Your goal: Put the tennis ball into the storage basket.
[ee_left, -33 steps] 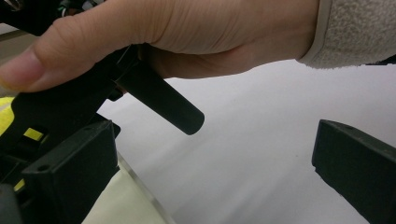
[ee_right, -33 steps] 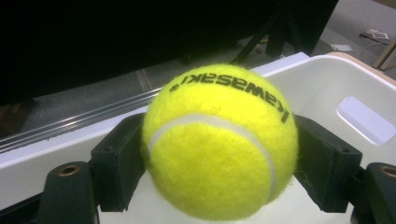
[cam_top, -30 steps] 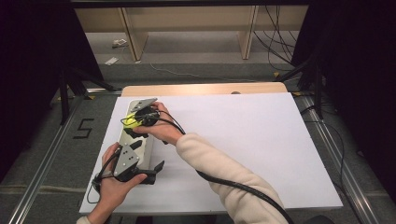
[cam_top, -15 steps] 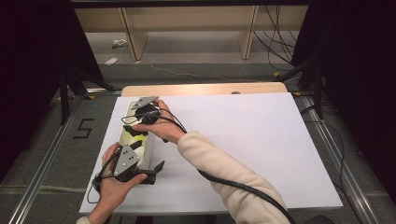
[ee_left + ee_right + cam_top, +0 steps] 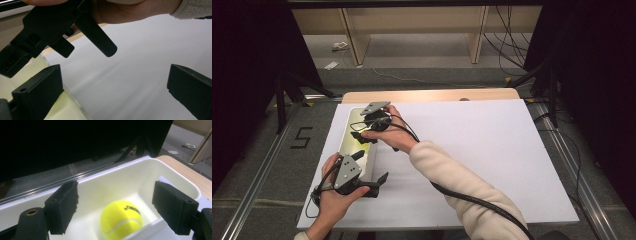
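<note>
1. Reaching for a yellow tennis ball [image 5: 121,219], lower centre of the right gripper view, sitting on the floor of a white bin [image 5: 172,178]. In the high view the bin runs along the left edge of the white table sheet [image 5: 492,150], left of centre of the frame.
2. Right gripper [image 5: 362,135]: jaws spread wide, flanking the ball left and right in its own view, above it, no contact yet.
3. Left gripper [image 5: 379,181]: lower left of the high view, at the near end of the bin. Jaws spread, nothing between them.
4. Handling estimate: light, hollow, springy; felt nap gives decent friction, so low slip risk. Not fragile. Round, so likely to roll off if touched by 1 pad first.
5. Grip point: across the widest part, 1 pad on each side, level with the ball's middle. Too high and likely to squirt out downward.
6. Clearance: ball looks close to the near bin wall, bottom right of the right gripper view; that side's jaw probably needs to drop between ball and wall.
7. Squeeze: moderate only; slight give expected, no need to crush.
</note>
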`<state>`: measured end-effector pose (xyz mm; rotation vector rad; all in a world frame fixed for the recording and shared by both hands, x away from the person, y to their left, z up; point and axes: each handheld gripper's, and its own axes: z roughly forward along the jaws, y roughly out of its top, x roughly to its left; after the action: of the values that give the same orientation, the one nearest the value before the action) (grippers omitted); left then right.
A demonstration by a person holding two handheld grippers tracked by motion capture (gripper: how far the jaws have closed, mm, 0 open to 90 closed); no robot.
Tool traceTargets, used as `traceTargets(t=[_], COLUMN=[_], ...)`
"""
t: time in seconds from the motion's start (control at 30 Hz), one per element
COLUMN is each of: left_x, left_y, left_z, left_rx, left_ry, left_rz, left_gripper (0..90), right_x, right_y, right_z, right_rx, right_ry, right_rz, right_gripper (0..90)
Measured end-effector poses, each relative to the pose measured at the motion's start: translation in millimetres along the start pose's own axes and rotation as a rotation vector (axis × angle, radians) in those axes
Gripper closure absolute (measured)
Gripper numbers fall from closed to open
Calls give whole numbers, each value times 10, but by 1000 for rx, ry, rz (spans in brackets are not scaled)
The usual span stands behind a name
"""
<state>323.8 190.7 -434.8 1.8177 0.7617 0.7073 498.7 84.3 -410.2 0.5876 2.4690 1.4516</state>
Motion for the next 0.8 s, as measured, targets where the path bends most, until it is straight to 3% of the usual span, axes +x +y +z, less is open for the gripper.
traceTargets(t=[0.8], left_x=[-6], left_y=[4], left_z=[-3], left_rx=[-3], left_ry=[0], left_rz=[-2], left_gripper=[0], right_x=[-134], right_y=[-137], right_z=[-303], right_rx=[0], right_ry=[-25], right_rz=[14], right_gripper=[217])
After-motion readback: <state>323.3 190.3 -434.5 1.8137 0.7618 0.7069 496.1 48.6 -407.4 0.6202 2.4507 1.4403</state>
